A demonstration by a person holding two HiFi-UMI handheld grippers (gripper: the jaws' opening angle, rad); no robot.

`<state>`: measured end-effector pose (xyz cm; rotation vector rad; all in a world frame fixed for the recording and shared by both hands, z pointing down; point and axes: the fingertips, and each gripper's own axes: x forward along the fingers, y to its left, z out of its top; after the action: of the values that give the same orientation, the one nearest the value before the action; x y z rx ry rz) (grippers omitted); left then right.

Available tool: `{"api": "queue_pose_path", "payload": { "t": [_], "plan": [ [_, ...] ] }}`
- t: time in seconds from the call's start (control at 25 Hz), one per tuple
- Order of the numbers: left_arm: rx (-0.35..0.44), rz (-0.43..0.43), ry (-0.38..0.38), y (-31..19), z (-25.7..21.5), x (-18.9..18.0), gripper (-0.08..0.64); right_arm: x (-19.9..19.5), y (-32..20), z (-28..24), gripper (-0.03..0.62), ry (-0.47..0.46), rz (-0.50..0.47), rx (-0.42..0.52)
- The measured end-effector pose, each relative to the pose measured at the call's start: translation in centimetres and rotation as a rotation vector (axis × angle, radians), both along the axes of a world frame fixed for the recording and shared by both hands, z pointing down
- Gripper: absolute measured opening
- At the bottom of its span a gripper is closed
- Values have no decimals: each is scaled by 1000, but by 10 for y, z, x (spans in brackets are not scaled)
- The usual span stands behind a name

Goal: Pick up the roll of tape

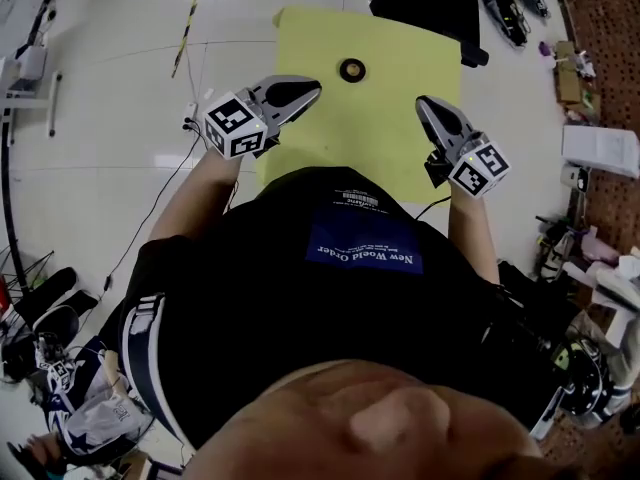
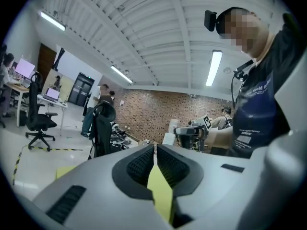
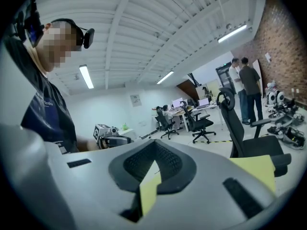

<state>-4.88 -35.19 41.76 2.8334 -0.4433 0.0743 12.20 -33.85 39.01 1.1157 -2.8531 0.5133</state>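
The roll of tape (image 1: 351, 69), a small dark ring, lies flat near the far edge of a yellow table top (image 1: 400, 128). My left gripper (image 1: 314, 89) hangs over the table's left part, short of the roll and to its left, jaws shut on nothing. My right gripper (image 1: 422, 102) hovers over the right part, nearer me than the roll, its jaws together and empty too. In the left gripper view the left gripper (image 2: 155, 146) points level across the room, as does the right gripper (image 3: 154, 143) in its own view. Neither gripper view shows the roll.
A black office chair (image 1: 425, 8) stands at the table's far side. Cables (image 1: 150, 208) trail over the white floor on the left. Boxes and gear (image 1: 590, 148) crowd the right. Other people and desks (image 3: 192, 114) are farther off.
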Motion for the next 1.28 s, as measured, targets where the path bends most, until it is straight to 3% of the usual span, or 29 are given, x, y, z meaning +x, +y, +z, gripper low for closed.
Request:
{"api": "queue_pose_path", "payload": {
  "t": [0.32,0.36,0.44,0.52,0.6,0.72,1.28],
  "plan": [
    [-51,-85,-108,-23,24,45,15,27,-27,19,-12,-38,-120,9],
    [-58,-83,-124,-26,28,49,76,30,-29,24,-14,-45,-125,3],
    [-70,-69,-168,-31,40,56,113,33,-31,31,-12,-56,-129,-8],
    [-76,-55,-233,-40,57,61,200,35,-35,38,-14,-60,-129,-15],
    [-80,-51,-306,-56,77,66,326,37,-40,43,-14,-58,-126,-21],
    [-83,-41,-402,-79,112,75,405,45,-46,53,-12,-54,-112,-36],
    [-125,82,-703,-144,262,107,410,62,-79,113,-12,-73,-59,-114]
  ]
}}
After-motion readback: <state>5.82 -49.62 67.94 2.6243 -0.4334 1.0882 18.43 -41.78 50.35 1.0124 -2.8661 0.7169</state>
